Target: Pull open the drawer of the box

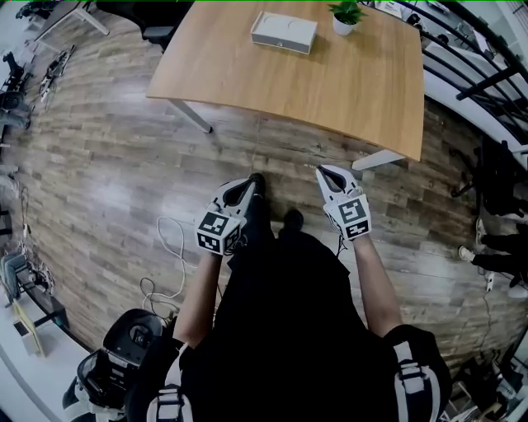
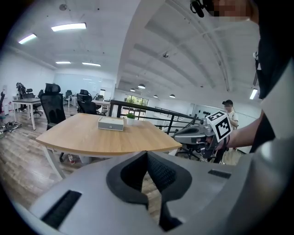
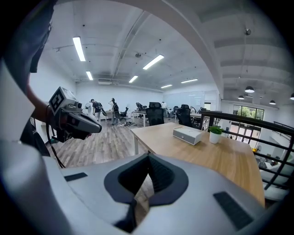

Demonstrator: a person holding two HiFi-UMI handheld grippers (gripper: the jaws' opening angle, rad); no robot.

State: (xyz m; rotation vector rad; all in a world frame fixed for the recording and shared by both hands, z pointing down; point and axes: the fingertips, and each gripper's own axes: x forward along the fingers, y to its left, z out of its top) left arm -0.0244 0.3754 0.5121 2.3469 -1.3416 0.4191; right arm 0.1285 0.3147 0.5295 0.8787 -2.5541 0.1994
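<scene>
On the far part of the light wooden counter [image 1: 330, 91] sits the flat grey rectangular box [image 1: 284, 32], just beside a small green plant in a white pot [image 1: 346, 15]. Its drawer looks shut. Both claws hang well short of it, over the plank floor [image 1: 124, 165] before the person's body. The left claw [image 1: 250, 185] and the right claw [image 1: 327, 173] are each pressed together on nothing and tilted slightly downward. This reads as a resting carry before the approach, so stepping up to the counter likely comes first.

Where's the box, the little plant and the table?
box [image 1: 284, 32], head view, middle of its top.
little plant [image 1: 344, 20], head view, where leaves meet pot.
table [image 1: 346, 91], head view, bare wooden top.
</scene>
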